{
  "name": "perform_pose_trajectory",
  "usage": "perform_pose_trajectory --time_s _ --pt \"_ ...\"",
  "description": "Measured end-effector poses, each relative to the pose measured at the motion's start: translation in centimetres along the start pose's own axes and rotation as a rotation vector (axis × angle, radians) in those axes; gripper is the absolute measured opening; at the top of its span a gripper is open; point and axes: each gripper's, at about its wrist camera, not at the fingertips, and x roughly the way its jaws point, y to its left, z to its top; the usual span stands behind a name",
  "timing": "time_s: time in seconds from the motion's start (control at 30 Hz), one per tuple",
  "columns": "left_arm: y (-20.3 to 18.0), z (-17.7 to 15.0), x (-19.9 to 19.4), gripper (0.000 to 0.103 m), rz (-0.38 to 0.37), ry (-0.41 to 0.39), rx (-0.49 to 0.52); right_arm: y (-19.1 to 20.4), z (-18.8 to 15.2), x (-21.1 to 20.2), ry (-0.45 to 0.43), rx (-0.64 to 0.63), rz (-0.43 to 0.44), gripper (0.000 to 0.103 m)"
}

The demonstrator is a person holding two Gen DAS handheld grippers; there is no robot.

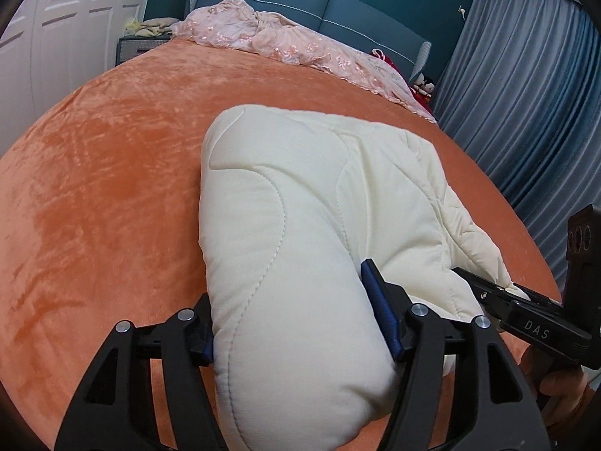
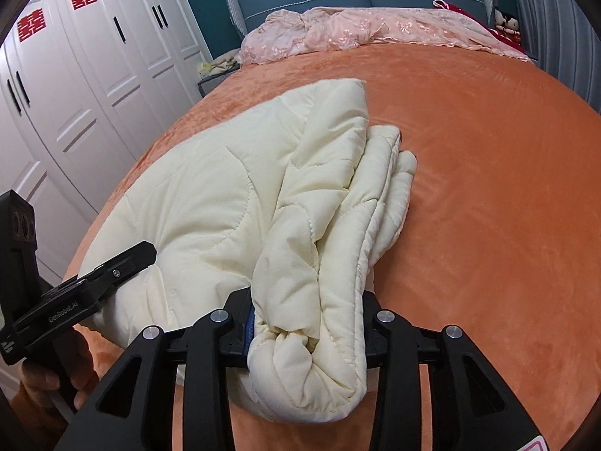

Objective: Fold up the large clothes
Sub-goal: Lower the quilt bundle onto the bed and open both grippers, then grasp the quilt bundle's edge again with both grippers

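1. Bedroom: an orange bed point(image 1: 112, 173) fills both views, with a blue headboard point(image 1: 285, 3) at twelve o'clock.
2. Left tool point(image 1: 300, 323) sits at six o'clock in its own view, jaws fairly wide, with a thick padded fold of the cream quilt point(image 1: 300, 206) filling the gap; the blue pads point(image 1: 379, 312) lie against the fabric on both sides, so it has hold of that fold.
3. Right tool point(image 2: 306, 334) sits at six o'clock in its own view, jaws narrower, closed on a bunched, rolled edge of the quilt point(image 2: 233, 195).
4. Each tool shows in the other's view: the right one at four o'clock from the left wrist, the left one at eight o'clock from the right wrist, each with its tip at the quilt's near edge.
5. A hand point(image 2: 56, 372) grips the left tool's handle at seven o'clock in the right view.
6. From the tools the quilt runs toward twelve o'clock, lying folded in several layers on the bed, stacked edges showing at its one o'clock side in the right view.
7. Beyond it, a pink lace cover point(image 2: 375, 26) lies crumpled along the headboard.
8. White wardrobe point(image 2: 94, 75) doors with red paper cut-outs stand at ten o'clock in the right view.
9. Grey-blue curtains point(image 1: 526, 94) hang at two o'clock in the left view.
10. Small dolls point(image 2: 505, 20) sit at one o'clock by the headboard.
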Motion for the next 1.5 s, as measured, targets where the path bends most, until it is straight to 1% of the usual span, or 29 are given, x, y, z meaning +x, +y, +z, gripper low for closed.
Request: perform_pose_trajectory --time_s 0.07,0.1,0.17,0.23,0.27,0.33,0.4,0.5,0.57,0.6,0.63,0.7,0.73,0.8,0.87,0.93,1.0,1.03,1.1,1.2,1.5 --pt "0.1 -0.5 0.0 0.069 0.025 0.021 -0.015 -0.2 -0.4 0.4 0.017 0.012 0.002 0.044" --pt "0.1 -0.6 -0.1 0.076 0.049 0.029 -0.028 -0.5 -0.6 0.4 0.023 0.030 0.008 0.046" --pt "-0.1 -0.7 -0.4 0.083 0.127 0.045 -0.038 -0.9 -0.8 0.1 0.039 0.071 0.026 0.051" --pt "-0.8 -0.5 -1.1 0.085 0.188 0.064 -0.018 -1.1 -1.0 -0.4 0.057 0.103 0.033 0.055" --pt "-1.2 -0.4 -1.5 0.086 0.224 0.075 -0.007 -1.3 -1.0 -0.8 0.066 0.116 0.029 0.056" --pt "-2.0 -0.1 -2.4 0.086 0.274 0.094 0.006 -1.4 -1.2 -2.1 0.075 0.125 0.009 0.058" --pt "-2.7 0.1 -3.5 0.086 0.311 0.107 0.012 -1.4 -1.3 -4.0 0.062 0.118 -0.021 0.059" --pt "-3.8 0.7 -5.2 0.086 0.351 0.112 -0.002 -1.1 -1.2 -6.7 0.031 0.085 -0.096 0.059" --pt "-5.0 1.5 -5.9 0.086 0.368 0.098 0.010 -0.2 -0.5 -8.1 0.010 0.031 -0.118 0.041" --pt "-5.8 2.0 -6.1 0.086 0.389 0.092 0.028 0.5 0.1 -8.3 0.018 0.002 -0.121 0.029" --pt "-6.6 2.5 -6.1 0.086 0.406 0.090 0.043 1.0 0.5 -8.2 0.025 -0.015 -0.122 0.022" --pt "-7.8 3.2 -5.7 0.086 0.421 0.092 0.063 2.1 1.8 -7.7 0.035 -0.039 -0.125 0.018" --pt "-8.2 3.5 -5.1 0.086 0.426 0.106 0.066 2.3 2.2 -7.2 0.047 -0.049 -0.131 0.015" --pt "-8.4 3.6 -3.7 0.086 0.434 0.143 0.063 2.4 2.8 -5.7 0.079 -0.057 -0.151 0.014" --pt "-8.4 3.1 -2.2 0.086 0.447 0.181 0.061 2.2 2.4 -3.7 0.135 -0.051 -0.163 0.014" --pt "-8.0 2.5 -0.7 0.086 0.453 0.223 0.052 1.5 1.5 -1.9 0.183 -0.043 -0.192 0.014" --pt "-7.3 1.9 0.4 0.088 0.441 0.251 0.031 0.8 0.5 -0.7 0.217 -0.030 -0.205 0.014" --pt "-7.1 1.6 0.8 0.089 0.447 0.255 0.030 0.5 0.1 -0.2 0.230 -0.024 -0.203 0.014" --pt "-7.4 1.0 1.5 0.092 0.471 0.255 0.060 0.0 -0.5 0.5 0.245 -0.025 -0.204 0.013" --pt "-8.0 0.3 2.0 0.093 0.498 0.249 0.100 -0.5 -1.1 1.4 0.259 -0.030 -0.210 0.013" --pt "-7.9 -0.2 2.9 0.094 0.515 0.245 0.095 -0.7 -1.4 2.1 0.260 -0.032 -0.210 0.013"
